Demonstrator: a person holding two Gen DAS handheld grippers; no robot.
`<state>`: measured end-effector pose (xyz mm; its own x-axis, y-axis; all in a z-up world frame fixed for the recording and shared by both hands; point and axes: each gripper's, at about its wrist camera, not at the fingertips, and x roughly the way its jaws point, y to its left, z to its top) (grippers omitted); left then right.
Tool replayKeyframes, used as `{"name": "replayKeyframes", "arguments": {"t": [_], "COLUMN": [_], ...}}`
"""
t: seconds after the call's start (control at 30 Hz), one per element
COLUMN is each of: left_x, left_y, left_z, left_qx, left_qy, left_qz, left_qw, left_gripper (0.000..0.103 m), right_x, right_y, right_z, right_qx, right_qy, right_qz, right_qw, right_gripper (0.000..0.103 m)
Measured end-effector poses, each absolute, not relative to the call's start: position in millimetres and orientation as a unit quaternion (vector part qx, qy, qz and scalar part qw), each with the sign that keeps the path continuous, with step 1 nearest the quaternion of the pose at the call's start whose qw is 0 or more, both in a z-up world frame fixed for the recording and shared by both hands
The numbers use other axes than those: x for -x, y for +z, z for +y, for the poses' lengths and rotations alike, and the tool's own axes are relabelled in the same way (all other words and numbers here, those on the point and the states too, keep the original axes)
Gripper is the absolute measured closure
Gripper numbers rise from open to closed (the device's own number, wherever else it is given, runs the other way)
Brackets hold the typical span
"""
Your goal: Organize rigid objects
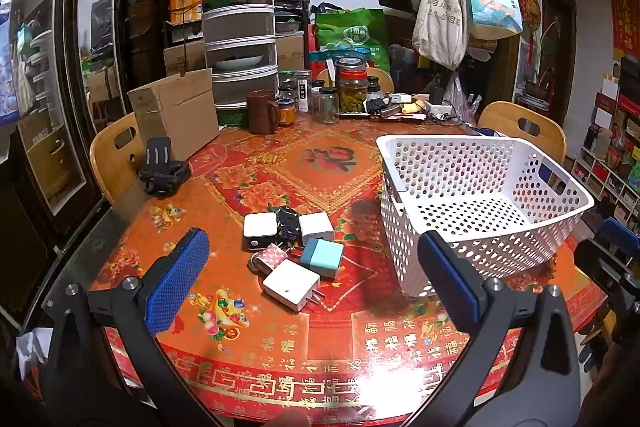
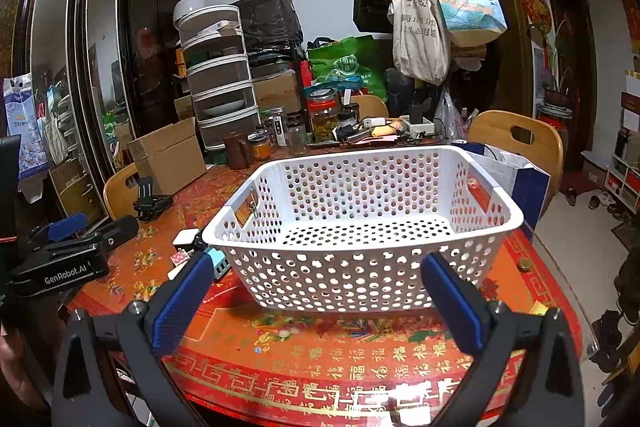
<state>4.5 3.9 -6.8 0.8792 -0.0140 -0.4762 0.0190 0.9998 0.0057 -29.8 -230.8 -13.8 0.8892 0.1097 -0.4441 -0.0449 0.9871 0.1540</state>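
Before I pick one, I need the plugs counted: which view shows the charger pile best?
The left wrist view: the charger pile lies in the open, each adapter separate, left of the white basket. The right wrist view shows only a few edges past the basket's corner.

Both wrist views low over table [image 1: 224, 195], sharing basket [image 1: 472, 163].

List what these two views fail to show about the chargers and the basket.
- Charger pile, right wrist view: mostly hidden behind the white basket and a blue finger pad; the count is only readable from the left wrist view.
- Black item in the pile: too small and dark to identify.
- Basket's near right corner, left wrist view: covered by a finger pad.
- Table front edge: cut off below both views.
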Motion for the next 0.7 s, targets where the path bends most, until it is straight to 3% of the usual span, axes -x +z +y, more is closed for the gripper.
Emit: {"name": "replayKeyframes", "arguments": {"t": [0.7], "left_x": [-1.9], "left_y": [-7.6], "left_z": [4.9], "left_qx": [-0.002], "left_qy": [-0.001], "left_qz": [0.244], "left_qw": [0.97], "left_gripper": [0.0], "right_x": [31.6], "right_y": [-12.0], "right_z": [-234.4], "right_qx": [-0.07], "right_qy": [0.038], "right_qz": [0.232], "right_qw": [0.969], "right_gripper": [0.0]}}
